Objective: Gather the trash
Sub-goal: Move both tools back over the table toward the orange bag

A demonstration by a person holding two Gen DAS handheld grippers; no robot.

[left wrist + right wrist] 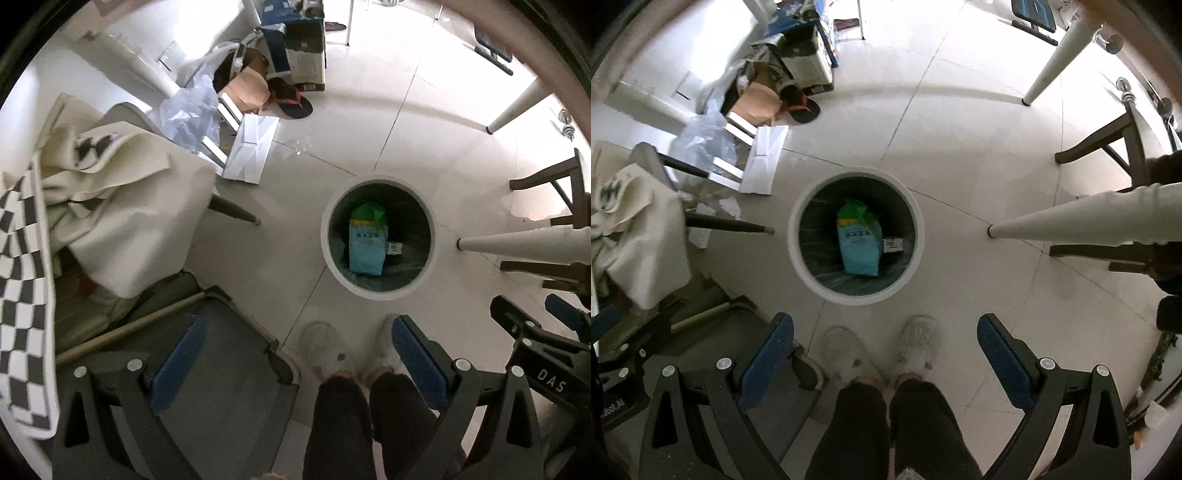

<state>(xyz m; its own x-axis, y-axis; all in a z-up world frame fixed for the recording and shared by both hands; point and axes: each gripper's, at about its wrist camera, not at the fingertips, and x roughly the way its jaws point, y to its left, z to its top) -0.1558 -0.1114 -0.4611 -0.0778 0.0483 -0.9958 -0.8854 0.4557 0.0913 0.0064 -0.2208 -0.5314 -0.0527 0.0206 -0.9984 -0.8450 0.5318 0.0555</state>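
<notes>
1. Clutter rings the white round trash bin (855,236): beyond it lie a flattened white carton (764,158), crumpled clear plastic (701,142), a brown cardboard piece (757,103) and a dark sandal (804,109).
2. Inside the bin lies a blue-and-green bag (858,238), with a small printed packet (893,244) touching its side on the dark liner.
3. My left gripper (295,358) is spread wide with nothing between its blue pads (176,363); my right gripper (885,358) is likewise wide apart and empty. Both hang above the floor on my side of the bin.
4. My slippers (918,341) stand on the tiles just short of the bin.
5. Beside the bin, a white table leg (1071,218) slants on one side; a dark chair leg (729,224) points at it from the other.
6. Only my left view shows the checkered cloth (22,280) beside the cream fabric (122,206); my right view alone shows paper scraps (726,206) near that chair leg.
</notes>
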